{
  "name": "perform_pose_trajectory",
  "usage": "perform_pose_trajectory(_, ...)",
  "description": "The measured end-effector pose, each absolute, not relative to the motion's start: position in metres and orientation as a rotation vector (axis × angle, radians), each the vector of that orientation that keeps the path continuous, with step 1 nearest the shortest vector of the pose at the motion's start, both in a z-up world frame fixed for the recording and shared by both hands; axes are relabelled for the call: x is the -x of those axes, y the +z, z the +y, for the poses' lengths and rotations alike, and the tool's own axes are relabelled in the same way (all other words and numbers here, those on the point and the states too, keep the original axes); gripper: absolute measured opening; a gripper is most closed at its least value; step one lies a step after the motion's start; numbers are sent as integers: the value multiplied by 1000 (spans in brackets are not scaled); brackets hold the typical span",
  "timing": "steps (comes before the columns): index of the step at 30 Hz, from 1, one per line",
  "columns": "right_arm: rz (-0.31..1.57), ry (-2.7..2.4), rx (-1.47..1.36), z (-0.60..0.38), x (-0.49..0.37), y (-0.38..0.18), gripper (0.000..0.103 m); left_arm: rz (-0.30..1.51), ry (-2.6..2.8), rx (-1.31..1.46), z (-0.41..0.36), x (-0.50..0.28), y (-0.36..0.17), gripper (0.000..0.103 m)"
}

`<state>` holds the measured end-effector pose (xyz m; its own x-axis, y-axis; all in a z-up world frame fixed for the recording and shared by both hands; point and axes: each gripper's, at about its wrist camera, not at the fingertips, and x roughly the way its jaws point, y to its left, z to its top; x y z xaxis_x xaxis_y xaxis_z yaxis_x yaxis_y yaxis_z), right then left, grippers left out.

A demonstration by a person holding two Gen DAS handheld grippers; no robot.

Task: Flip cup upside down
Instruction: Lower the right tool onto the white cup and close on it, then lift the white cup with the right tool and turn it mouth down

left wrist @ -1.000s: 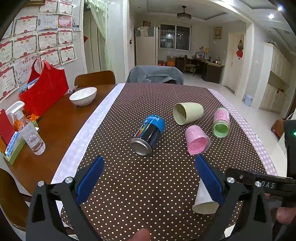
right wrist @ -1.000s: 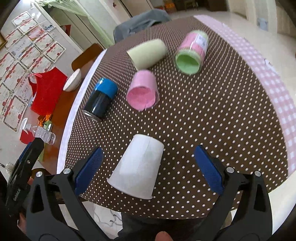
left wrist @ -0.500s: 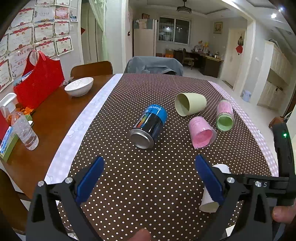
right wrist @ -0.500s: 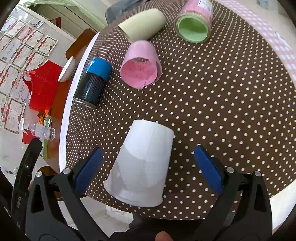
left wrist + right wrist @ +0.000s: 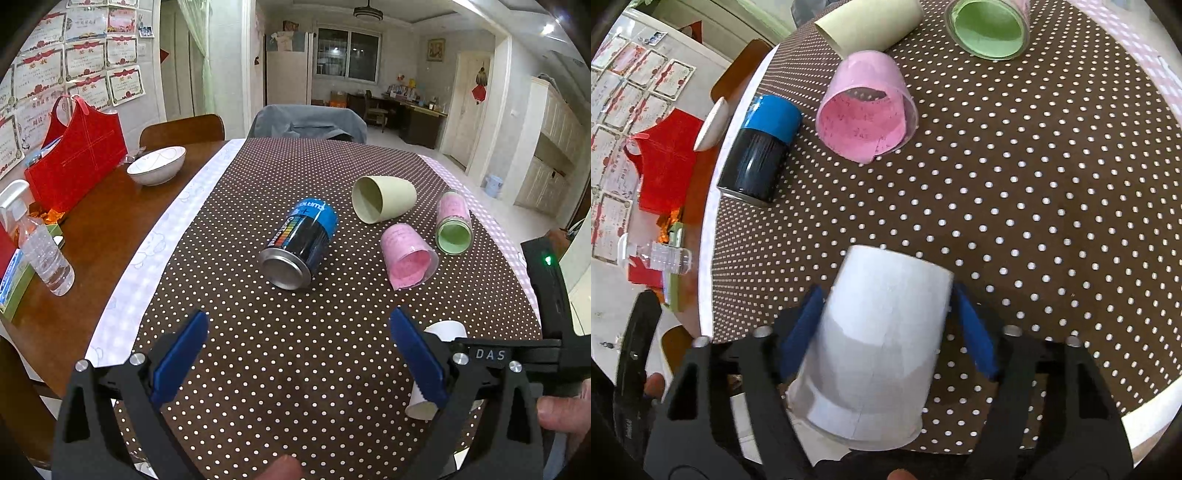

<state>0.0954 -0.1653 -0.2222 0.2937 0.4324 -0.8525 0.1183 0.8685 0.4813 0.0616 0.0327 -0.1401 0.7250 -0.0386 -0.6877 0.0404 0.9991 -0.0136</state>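
The white paper cup (image 5: 875, 343) lies on its side on the brown polka-dot tablecloth (image 5: 1052, 206), squarely between the fingers of the right gripper (image 5: 886, 328). Its long axis runs straight along the gripper's line of sight: the closed base points away from the claw, the open rim points back toward the camera. The two blue pads (image 5: 975, 336) flank the cup wall on either side and look to be touching it, so the right claw appears narrowed onto the cup, though a firm squeeze cannot be confirmed.

The left gripper (image 5: 299, 354) hovers off to the side with its jaws spread wide and nothing between them; from its view the same cup (image 5: 443, 330) peeks out just behind its right-hand finger. The right claw is clearly the nearer one.

Since the rim faces the claw, the coming turn likely means pitching the base upward so the rim ends down on the cloth.
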Motion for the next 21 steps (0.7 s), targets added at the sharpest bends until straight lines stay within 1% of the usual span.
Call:
perform_pose_trajectory(13,1193,273,-524,-181,-80,-210,61,747,-40,-24,22,-54,-134,97)
perform_pose_trajectory(21,1071,332,-529,-191,-61,-183,60,728,-29,-38,15,-43,-124,97)
